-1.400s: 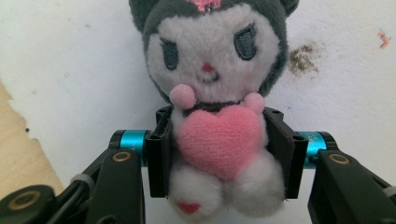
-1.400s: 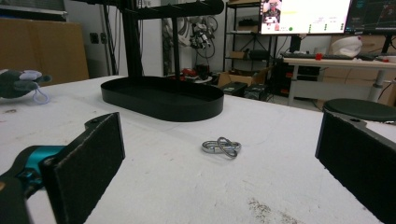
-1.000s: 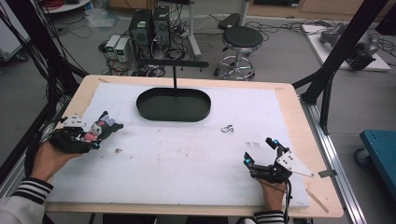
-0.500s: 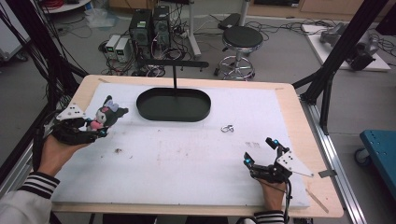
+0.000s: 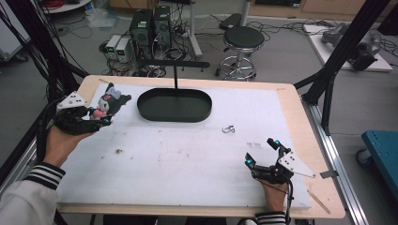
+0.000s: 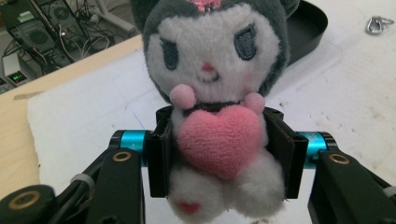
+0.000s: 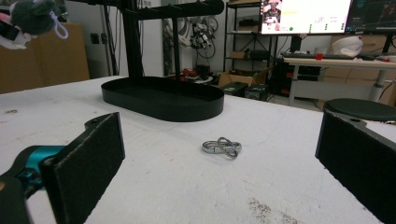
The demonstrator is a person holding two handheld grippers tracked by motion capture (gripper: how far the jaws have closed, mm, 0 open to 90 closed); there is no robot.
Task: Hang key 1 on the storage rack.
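A grey and white plush toy point(image 6: 219, 93) hugging a pink heart is clamped at the waist between the jaws of my left gripper point(image 6: 219, 158). In the high view the left gripper point(image 5: 96, 119) holds the plush toy point(image 5: 111, 101) raised above the table's left side, just left of the black oval tray point(image 5: 173, 105). The tray carries a black T-shaped stand point(image 5: 174, 65). My right gripper point(image 5: 263, 151) rests open near the front right of the table, jaws spread wide. A small metal ring clasp point(image 7: 222, 147) lies on the white mat ahead of it, also seen as the clasp point(image 5: 228, 129) from above.
The white mat point(image 5: 187, 159) covers the wooden table point(image 5: 300, 122). Beyond the far edge stand computer towers point(image 5: 152, 23) and a round stool point(image 5: 243, 37). Black frame posts point(image 5: 338, 61) rise at the right. A blue cart point(image 5: 382, 154) sits off the right side.
My left gripper has lifted the plush toy and carried it up and rightward toward the tray. The right gripper has stayed where it was.
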